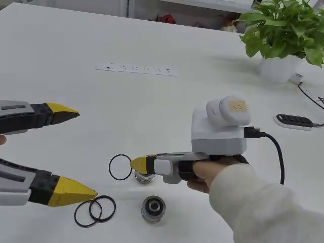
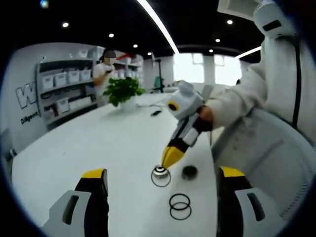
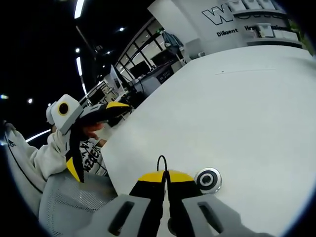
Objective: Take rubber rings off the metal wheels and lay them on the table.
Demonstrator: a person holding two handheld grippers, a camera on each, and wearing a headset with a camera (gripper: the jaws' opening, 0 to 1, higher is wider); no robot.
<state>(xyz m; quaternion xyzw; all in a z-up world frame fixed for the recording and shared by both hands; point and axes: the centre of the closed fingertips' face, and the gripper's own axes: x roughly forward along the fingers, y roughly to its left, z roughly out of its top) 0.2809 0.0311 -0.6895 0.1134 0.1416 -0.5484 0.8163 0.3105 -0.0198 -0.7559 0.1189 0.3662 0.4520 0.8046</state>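
right tool (image 1: 132, 164) apparently pinching ring (image 1: 110, 167), beside wheel (image 1: 144, 178)

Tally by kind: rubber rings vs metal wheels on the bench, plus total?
rubber rings: 3
metal wheels: 2
Total: 5

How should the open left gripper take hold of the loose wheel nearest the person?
Across its outer rim, from straight above: the wheel lies flat, round face up, so the left gripper can likely close on opposite sides.
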